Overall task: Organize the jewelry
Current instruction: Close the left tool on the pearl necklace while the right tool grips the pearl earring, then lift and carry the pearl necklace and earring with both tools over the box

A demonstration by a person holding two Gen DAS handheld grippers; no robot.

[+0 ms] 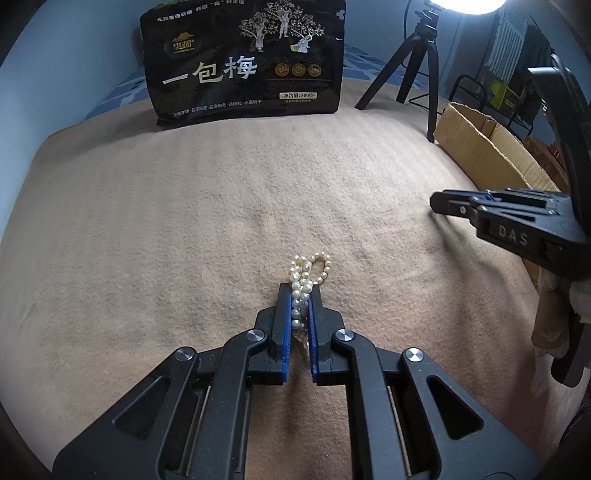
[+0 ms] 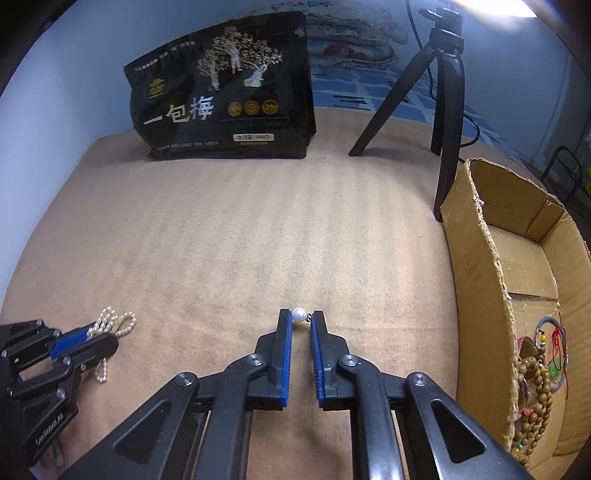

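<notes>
Pearls [image 1: 300,295] pinched tight in the left gripper [image 1: 299,291]; right gripper [image 2: 301,316] clamps one pearl bead [image 2: 298,315] (box [image 2: 476,266] close right, blanket [image 2: 240,240] open ahead).

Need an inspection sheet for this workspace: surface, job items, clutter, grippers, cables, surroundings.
Surface: tan blanket, faintly ribbed, bare in the middle.
Job's things: pearl strand bunched between the left fingers; single pearl piece at the right fingertips; cardboard box on the right holds wooden bead strings.
Clutter: black snack bag standing at the back.
Grippers: left gripper shut on the strand; right gripper shut on the pearl piece.
Cables: black cable behind the tripod.
Surroundings: blue wall, bright lamp above.
</notes>
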